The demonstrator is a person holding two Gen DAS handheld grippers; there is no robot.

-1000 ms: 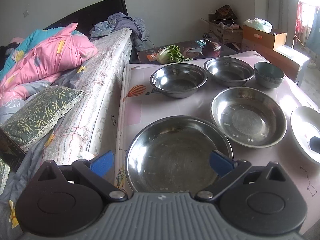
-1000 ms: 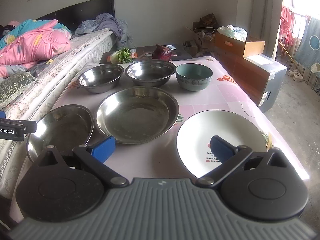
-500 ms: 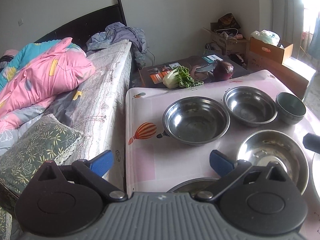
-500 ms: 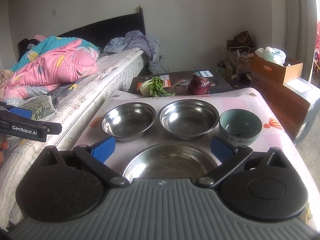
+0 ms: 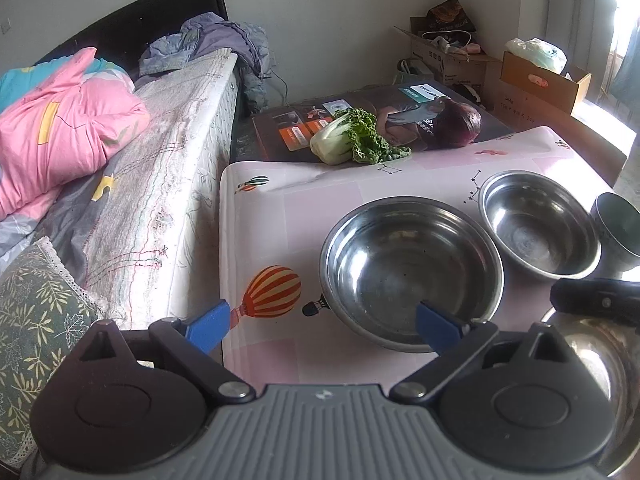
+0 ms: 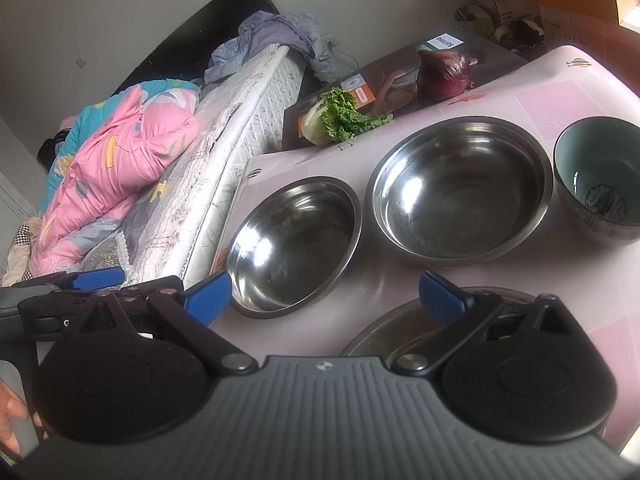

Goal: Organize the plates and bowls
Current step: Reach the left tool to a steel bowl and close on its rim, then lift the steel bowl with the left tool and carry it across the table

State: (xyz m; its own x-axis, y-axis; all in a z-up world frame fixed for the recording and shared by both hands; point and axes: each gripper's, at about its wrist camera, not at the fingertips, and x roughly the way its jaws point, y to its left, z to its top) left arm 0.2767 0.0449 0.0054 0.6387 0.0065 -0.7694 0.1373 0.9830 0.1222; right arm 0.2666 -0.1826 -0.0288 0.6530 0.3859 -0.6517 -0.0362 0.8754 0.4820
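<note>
Hovering over the table (image 5: 280, 216), the left gripper (image 5: 322, 322) has its jaws spread wide and empty, one fingertip over the near rim of the left steel bowl (image 5: 412, 270). The right gripper (image 6: 324, 294) is likewise spread and empty above a steel plate (image 6: 400, 330). Behind sit a larger steel bowl (image 6: 460, 190) and a teal bowl (image 6: 600, 178).
</note>
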